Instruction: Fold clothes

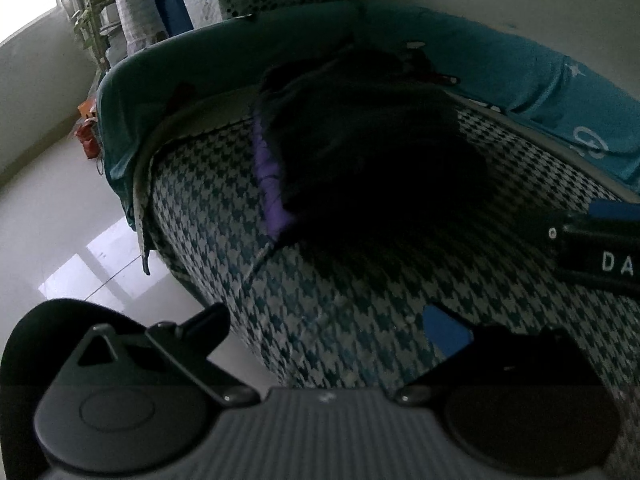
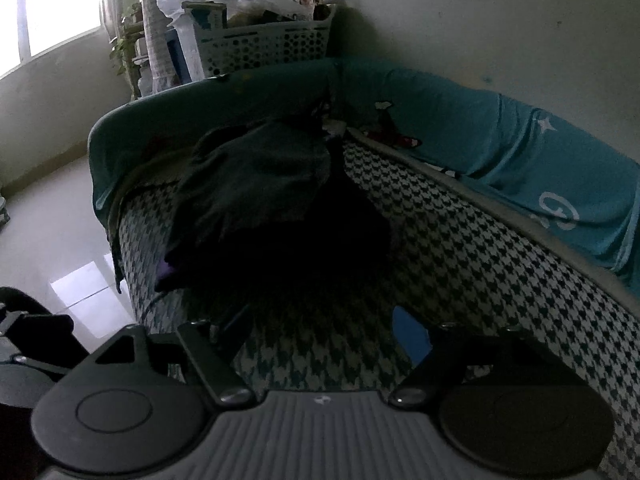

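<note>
Clothes [image 1: 360, 152] lay in a dark heap on the houndstooth seat cushion [image 1: 360, 300] of the sofa, toward its far left end. In my left view the heap was almost black, with a strip of purple fabric [image 1: 269, 184] showing along its left edge. In my right view the upper part of the heap looked dark grey-green [image 2: 256, 184], and the lower part was too dark for me to read.

My left gripper [image 1: 328, 320] hung over the front part of the cushion, its jaws standing wide apart with nothing between them. It was short of the heap and did not touch it. My right gripper [image 2: 320, 328] was also over the cushion, near the front edge of the heap, jaws apart and empty; only the patterned fabric showed between the fingers.

A teal cover [image 2: 520, 152] was draped over the backrest and the armrest. Behind the sofa a white perforated basket [image 2: 264, 46] stood, full of things. Glossy pale floor [image 1: 60, 240] was at the left, under a bright window [image 2: 52, 12].
</note>
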### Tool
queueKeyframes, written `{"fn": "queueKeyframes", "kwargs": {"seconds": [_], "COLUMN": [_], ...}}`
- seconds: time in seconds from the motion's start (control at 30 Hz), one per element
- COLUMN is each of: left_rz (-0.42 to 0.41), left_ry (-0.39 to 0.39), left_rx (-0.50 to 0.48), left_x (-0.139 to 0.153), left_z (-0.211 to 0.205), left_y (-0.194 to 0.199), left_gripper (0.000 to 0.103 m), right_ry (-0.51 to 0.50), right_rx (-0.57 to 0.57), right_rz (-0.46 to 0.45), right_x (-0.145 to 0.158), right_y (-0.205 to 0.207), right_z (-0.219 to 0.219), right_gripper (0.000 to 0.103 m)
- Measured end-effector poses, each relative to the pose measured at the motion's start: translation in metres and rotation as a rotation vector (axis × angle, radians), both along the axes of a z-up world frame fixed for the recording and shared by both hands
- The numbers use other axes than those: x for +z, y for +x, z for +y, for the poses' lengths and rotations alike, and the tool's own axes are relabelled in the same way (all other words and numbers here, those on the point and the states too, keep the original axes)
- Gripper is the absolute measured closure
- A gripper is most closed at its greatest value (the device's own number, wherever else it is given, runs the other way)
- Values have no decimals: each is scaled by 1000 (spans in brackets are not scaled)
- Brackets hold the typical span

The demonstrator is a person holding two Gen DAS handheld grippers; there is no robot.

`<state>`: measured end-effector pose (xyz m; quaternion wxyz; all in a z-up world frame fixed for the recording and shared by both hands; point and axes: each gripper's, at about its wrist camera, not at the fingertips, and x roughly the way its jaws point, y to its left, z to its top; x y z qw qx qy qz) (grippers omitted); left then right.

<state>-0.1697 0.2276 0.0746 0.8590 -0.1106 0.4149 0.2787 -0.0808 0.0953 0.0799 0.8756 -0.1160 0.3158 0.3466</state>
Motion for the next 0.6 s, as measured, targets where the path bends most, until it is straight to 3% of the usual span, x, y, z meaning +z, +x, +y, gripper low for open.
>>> {"fn": "queueKeyframes", "kwargs": {"seconds": [0.27,0.37,0.6], "left_rz": [-6,2,1], "left_ry": [-13,-7,4], "left_rx": [42,46,53], "left_x": [-4,-4,-3], "left_z": [20,22,24], "left_y": [11,16,26], "left_gripper": [0,0,0], "right_ry": [33,45,30], "right_rx": [-7,-11,-6], "right_rz": [36,49,49], "right_x": [-4,-5,-8], "right_y": [18,24,34], "right_z": [23,29,40], "right_gripper": [27,37,44]}}
